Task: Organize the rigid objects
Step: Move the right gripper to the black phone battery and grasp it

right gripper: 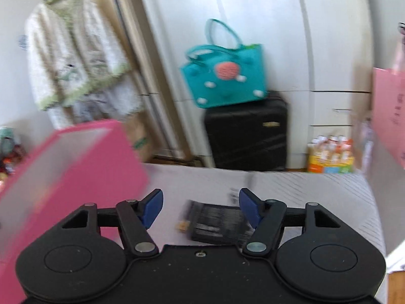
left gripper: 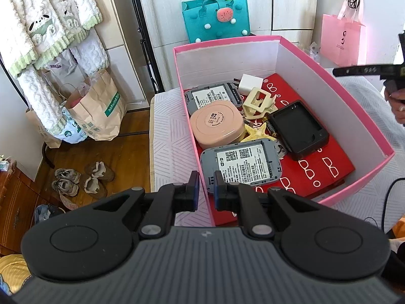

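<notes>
Inside the big pink cardboard box (left gripper: 349,93) there are two grey flat gadgets with white sticker labels, one near the front (left gripper: 240,164) and one at the back (left gripper: 210,97). Between them lies one round-cornered peach plastic case (left gripper: 217,124). There is also one white plug block (left gripper: 249,82), one cream plastic clip (left gripper: 258,102), one yellow star shape (left gripper: 257,131) and one black open tray-shaped charger (left gripper: 298,129). They all rest on a red sheet with white letters (left gripper: 311,174) at the bottom of the box. The box sits on a white patterned cover (left gripper: 169,147).

The left gripper (left gripper: 204,187) has its jaws almost shut, with only a thin gap. The left front wall of the box is in that gap, but I cannot tell if the jaws pinch it.

The right gripper (right gripper: 200,209) has its jaws wide open and holds nothing. One flat black battery with small print (right gripper: 215,224) lies on the cover just below and between them, outside the box. This view is blurry.
</notes>
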